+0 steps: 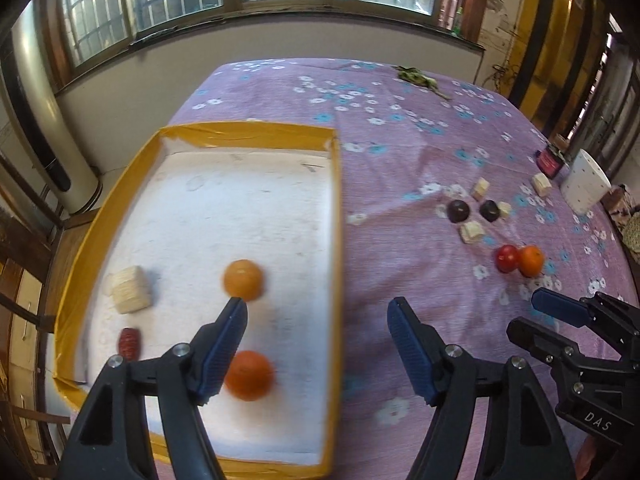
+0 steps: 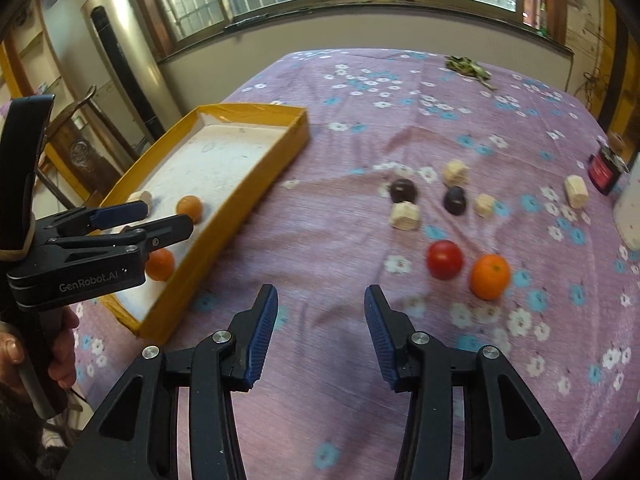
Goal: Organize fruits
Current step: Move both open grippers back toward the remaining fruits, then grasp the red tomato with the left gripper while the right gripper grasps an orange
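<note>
While both pairs of tongs stand spread wide and hold nothing, the fruit still to be sorted lies ahead and to the right of the right tongs (image 2: 320, 332), which hover over bare purple cloth on the surface (image 2: 328, 400). Nearest to them are a red tomato (image 2: 445, 260) and an orange (image 2: 490, 276), close side by side, the tomato slightly nearer the tongs' line. Both are round, so no long axis matters; my guess is that the right tongs must go forward and swing right, and the neighbour crowding either fruit is the main thing in the way of a clean grip.

The left tongs (image 1: 318, 344) straddle the right wall of the yellow tray (image 1: 338, 216), one finger over the white floor, the other over the cloth. Inside the tray lie two oranges, one (image 1: 249, 376) beside that finger and one (image 1: 243, 280) just past its tip, with a pale block (image 1: 131, 290) and a small dark red fruit (image 1: 129, 343) further left.

Beyond the tomato sit two dark plums (image 2: 404, 191) (image 2: 456, 200) mixed among several pale blocks (image 2: 405, 216). Farther right stand a dark jar (image 2: 605, 170) and a white container (image 2: 630, 216); a leafy sprig (image 2: 468, 66) lies at the far edge.
</note>
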A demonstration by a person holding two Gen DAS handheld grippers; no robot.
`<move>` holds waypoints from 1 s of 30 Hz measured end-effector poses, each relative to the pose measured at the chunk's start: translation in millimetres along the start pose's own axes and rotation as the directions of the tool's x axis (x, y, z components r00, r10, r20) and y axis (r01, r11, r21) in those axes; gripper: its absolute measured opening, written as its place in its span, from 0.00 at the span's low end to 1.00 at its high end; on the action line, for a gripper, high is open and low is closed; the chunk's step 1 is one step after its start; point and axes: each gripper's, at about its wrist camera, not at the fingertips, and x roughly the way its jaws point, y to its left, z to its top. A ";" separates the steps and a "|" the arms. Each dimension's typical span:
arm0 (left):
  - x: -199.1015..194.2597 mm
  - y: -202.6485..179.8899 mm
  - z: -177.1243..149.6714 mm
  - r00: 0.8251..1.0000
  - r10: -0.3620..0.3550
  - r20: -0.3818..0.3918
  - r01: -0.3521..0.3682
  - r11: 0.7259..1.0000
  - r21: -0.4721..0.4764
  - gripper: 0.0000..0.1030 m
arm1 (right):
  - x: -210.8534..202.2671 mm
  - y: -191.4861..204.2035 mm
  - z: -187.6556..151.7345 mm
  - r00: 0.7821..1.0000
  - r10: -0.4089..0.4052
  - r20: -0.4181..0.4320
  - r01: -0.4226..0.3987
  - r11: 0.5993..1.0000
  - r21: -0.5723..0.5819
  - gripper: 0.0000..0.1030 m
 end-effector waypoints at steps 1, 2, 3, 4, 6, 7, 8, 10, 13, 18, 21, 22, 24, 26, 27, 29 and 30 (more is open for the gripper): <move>0.7 -7.1 0.2 1.000 -0.005 -0.003 0.005 1.000 0.010 0.74 | -2.8 -8.7 -2.0 1.000 -0.007 0.002 0.007 1.000 0.012 0.43; 0.9 -13.7 -1.0 1.000 -0.009 -0.007 0.010 1.000 0.019 0.76 | -5.0 -16.9 -3.6 1.000 -0.014 0.004 0.014 1.000 0.024 0.44; 2.0 -20.5 -1.6 1.000 -0.012 -0.011 0.012 0.999 0.030 0.76 | -7.3 -26.6 -5.6 1.000 -0.022 0.004 0.022 0.999 0.039 0.44; 3.5 -27.8 -2.1 1.000 -0.015 -0.016 0.016 0.999 0.041 0.76 | -8.9 -36.7 -7.0 1.000 -0.030 0.004 0.030 0.998 0.055 0.45; 5.9 -40.1 -4.0 0.999 -0.019 -0.027 0.021 0.998 0.063 0.76 | -10.8 -56.3 -9.5 0.999 -0.046 0.001 0.046 0.995 0.088 0.46; 7.4 -45.9 -4.7 0.999 -0.021 -0.034 0.023 0.997 0.072 0.77 | -10.9 -66.6 -10.4 0.999 -0.052 -0.002 0.052 0.993 0.107 0.46; 9.1 -51.0 -5.6 0.999 -0.024 -0.041 0.027 0.996 0.080 0.77 | -10.8 -76.3 -11.4 0.998 -0.056 -0.005 0.056 0.991 0.123 0.46; 11.7 -59.6 -7.4 0.998 -0.026 -0.054 0.031 0.995 0.091 0.77 | -8.3 -91.7 -11.1 0.998 -0.059 -0.013 0.061 0.987 0.149 0.46; 14.3 -70.0 -9.6 0.997 -0.023 -0.071 0.031 0.994 0.108 0.77 | -3.0 -103.3 -9.6 0.997 -0.074 -0.022 0.076 0.987 0.145 0.46; 18.7 -82.1 -13.0 0.995 -0.012 -0.097 0.024 0.992 0.125 0.78 | 18.3 -106.8 -2.2 0.996 -0.076 -0.040 0.079 0.994 0.075 0.46; 20.5 -86.3 -14.1 0.994 -0.003 -0.105 0.017 0.992 0.126 0.79 | 30.0 -105.2 0.9 0.998 -0.043 -0.050 0.045 0.998 0.038 0.46; 21.7 -87.6 -13.8 0.994 -0.001 -0.109 0.015 0.992 0.125 0.79 | 34.8 -103.0 2.1 0.998 -0.042 -0.054 0.043 0.999 0.017 0.46; 23.8 -90.1 -12.4 0.993 -0.003 -0.117 0.017 0.993 0.119 0.79 | 41.1 -102.1 4.2 0.998 -0.041 -0.056 0.040 0.999 -0.011 0.42; 26.6 -94.4 -10.0 0.992 -0.008 -0.125 0.022 0.993 0.115 0.79 | 43.5 -104.3 5.1 0.998 -0.043 -0.049 0.041 0.999 -0.032 0.33; 28.3 -97.0 -8.2 0.992 -0.011 -0.129 0.026 0.993 0.114 0.79 | 42.3 -105.6 5.0 0.999 -0.035 -0.042 0.033 0.999 -0.035 0.33; 31.9 -104.6 -4.2 0.991 -0.024 -0.134 0.039 0.993 0.114 0.79 | 38.8 -107.8 3.9 0.999 -0.039 -0.031 0.038 0.998 -0.042 0.33; 34.3 -109.6 -1.8 0.990 -0.030 -0.137 0.046 0.992 0.114 0.79 | 36.7 -109.2 2.8 0.999 -0.043 -0.027 0.042 0.998 -0.043 0.33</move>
